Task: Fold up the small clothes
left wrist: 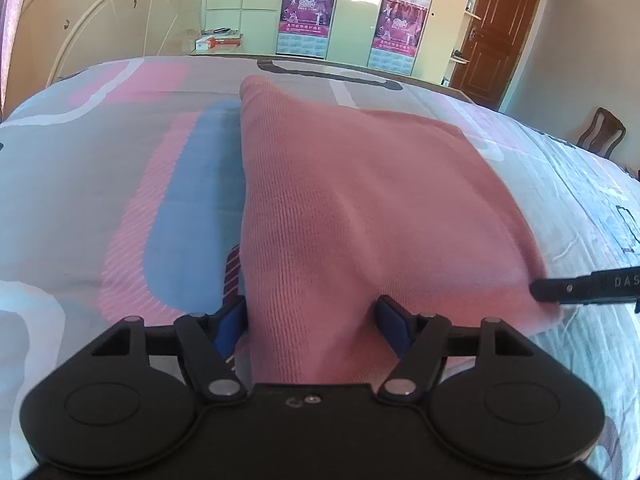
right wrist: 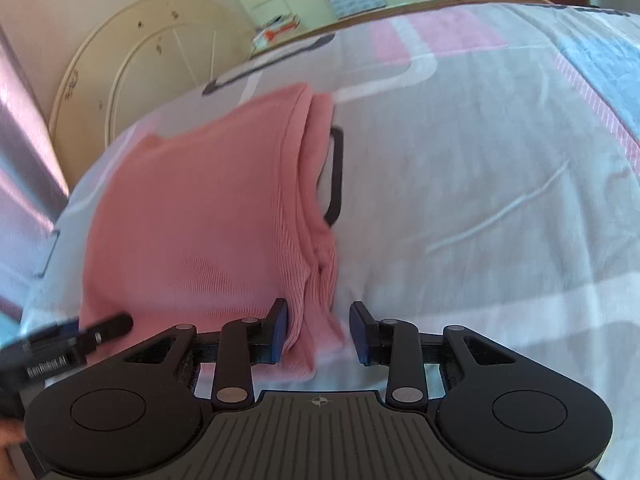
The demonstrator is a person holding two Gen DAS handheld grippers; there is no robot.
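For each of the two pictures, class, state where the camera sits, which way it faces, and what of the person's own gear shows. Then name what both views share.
Left wrist view: sits on the left gripper, faces along the pink garment toward the wardrobe; its open fingers straddle the cloth, and the right gripper's tip enters at the right edge.
Right wrist view: sits on the right gripper, faces across the bed toward the headboard; its fingers are open at the garment's edge, with the left gripper at lower left.
Shared: garment, bed, headboard, wardrobe.
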